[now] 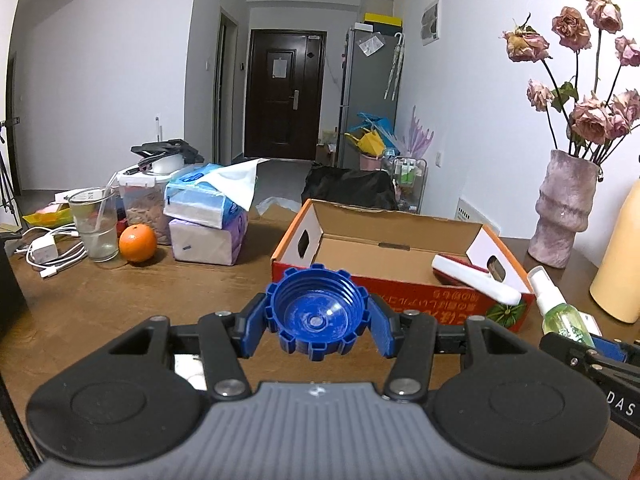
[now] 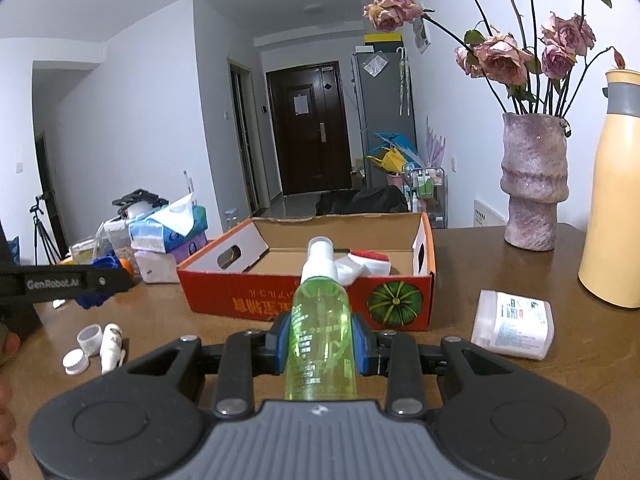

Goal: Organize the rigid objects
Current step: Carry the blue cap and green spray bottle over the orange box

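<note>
In my right gripper (image 2: 320, 344): green spray bottle (image 2: 320, 336), clamped, nozzle forward. Ahead on the table (image 2: 500, 380): open cardboard box (image 2: 280, 300) holding a white-and-red item. Right: white container (image 2: 514, 332). Left: small white bottle (image 2: 111, 346) and caps.

Vase (image 2: 534, 184) of dried roses (image 2: 502, 58), orange (image 1: 137, 243), tissue packs (image 1: 206, 220).

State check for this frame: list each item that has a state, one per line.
left hand-held gripper: shut on blue cap, hollow side facing camera.
right hand-held gripper: shut on green spray bottle, nozzle pointing away.
cardboard box: open, flaps up, white-and-red item inside.
small white bottle: lying down, uncapped.
white flat container: lying on table.
clear cup: upright, with straw.
vase: upright, holding wilted roses.
</note>
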Available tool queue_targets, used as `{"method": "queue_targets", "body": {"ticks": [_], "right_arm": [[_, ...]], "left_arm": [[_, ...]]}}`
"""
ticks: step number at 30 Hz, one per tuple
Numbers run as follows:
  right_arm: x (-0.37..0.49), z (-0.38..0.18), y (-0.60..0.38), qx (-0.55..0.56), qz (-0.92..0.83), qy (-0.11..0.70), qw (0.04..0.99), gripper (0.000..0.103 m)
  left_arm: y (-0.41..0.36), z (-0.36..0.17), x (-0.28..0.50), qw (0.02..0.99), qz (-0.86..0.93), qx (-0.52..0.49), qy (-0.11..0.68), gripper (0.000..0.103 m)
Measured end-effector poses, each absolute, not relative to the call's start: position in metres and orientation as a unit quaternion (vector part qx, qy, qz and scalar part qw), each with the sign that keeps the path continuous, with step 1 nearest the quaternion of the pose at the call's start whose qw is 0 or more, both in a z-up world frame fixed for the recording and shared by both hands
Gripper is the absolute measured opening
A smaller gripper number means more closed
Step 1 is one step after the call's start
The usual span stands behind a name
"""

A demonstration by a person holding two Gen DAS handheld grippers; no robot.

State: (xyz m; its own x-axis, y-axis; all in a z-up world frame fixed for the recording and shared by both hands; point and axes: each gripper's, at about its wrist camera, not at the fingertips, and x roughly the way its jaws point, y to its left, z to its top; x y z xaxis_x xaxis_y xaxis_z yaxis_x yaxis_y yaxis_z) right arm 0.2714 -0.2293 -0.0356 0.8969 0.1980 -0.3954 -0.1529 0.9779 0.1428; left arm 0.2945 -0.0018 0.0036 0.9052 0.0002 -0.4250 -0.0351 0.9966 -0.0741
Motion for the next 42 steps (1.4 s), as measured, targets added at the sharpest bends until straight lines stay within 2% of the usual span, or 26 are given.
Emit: {"method": "queue_targets", "body": {"ticks": [42], "right_arm": [[0.391, -0.022, -0.213, 0.088, 0.080, 0.192, 0.974, 0.030]], "left_arm": [[-0.018, 0.005, 0.418, 0.975, 0.021, -0.067, 0.211, 0.054]]}}
